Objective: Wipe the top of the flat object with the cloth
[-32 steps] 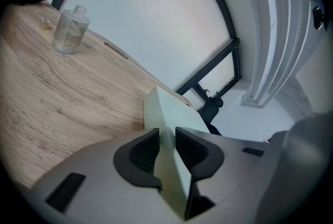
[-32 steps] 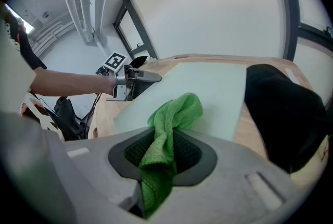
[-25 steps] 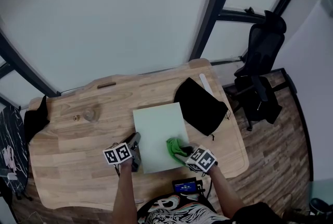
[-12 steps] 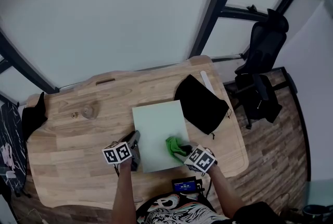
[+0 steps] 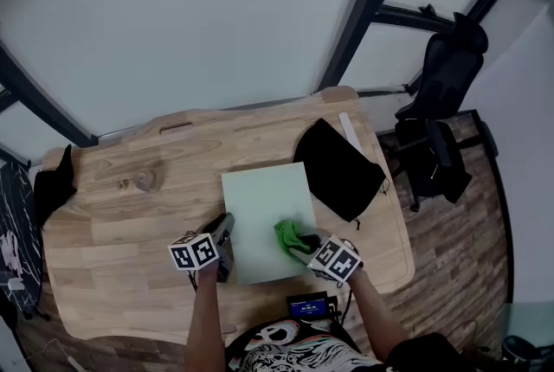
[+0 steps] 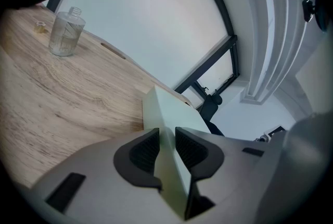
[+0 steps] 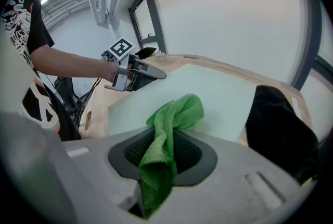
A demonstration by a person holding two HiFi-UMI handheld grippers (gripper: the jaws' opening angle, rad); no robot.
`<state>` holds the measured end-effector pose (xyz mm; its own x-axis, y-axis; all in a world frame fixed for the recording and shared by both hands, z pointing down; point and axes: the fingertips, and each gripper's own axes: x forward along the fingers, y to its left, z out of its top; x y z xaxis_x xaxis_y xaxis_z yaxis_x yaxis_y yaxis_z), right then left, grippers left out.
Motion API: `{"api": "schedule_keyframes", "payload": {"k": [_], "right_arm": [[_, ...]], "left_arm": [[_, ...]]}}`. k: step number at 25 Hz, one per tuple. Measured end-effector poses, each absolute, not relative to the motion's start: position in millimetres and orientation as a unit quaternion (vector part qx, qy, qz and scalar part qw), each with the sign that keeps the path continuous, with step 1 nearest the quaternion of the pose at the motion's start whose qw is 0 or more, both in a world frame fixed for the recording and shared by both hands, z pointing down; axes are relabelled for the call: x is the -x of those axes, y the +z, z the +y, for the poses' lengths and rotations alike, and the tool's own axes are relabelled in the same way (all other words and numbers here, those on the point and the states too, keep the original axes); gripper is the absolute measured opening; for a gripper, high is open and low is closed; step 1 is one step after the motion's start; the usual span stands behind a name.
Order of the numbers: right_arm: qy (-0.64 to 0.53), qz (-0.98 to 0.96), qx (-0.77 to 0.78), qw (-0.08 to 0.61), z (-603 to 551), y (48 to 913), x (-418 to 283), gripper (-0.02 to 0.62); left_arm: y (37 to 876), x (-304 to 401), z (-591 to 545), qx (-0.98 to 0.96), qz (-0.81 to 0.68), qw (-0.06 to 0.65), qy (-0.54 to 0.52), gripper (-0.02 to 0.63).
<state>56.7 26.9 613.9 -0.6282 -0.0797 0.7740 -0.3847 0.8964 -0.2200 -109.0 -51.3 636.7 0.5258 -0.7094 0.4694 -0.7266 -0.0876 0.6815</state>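
Observation:
A pale green flat board (image 5: 268,219) lies on the wooden table (image 5: 112,240). My left gripper (image 5: 223,234) is shut on the board's left edge (image 6: 165,137), which runs between its two dark pads. My right gripper (image 5: 305,247) is shut on a bright green cloth (image 5: 290,235); the cloth (image 7: 169,124) bunches out past the jaws and rests on the board's (image 7: 208,92) near right part. In the right gripper view the left gripper (image 7: 148,72) shows at the board's far edge.
A black pouch (image 5: 339,167) lies right of the board, with a white strip (image 5: 350,132) beyond it. A small clear bottle (image 5: 143,180) (image 6: 65,35) stands at the table's back left. Dark fabric (image 5: 50,189) hangs at the left edge. An office chair (image 5: 446,93) stands off the right.
The right gripper and cloth have shifted slightly left and away along the board. The left gripper keeps its hold in the same spot.

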Motion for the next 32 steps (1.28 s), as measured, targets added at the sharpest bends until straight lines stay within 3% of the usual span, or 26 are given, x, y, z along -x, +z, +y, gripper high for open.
{"api": "schedule_keyframes", "payload": {"k": [32], "right_arm": [[0.172,-0.894,-0.169,0.377,-47,604,-49,0.089]], "left_arm": [[632,106,-50,-0.745,-0.465,0.477,-0.005,0.095]]}}
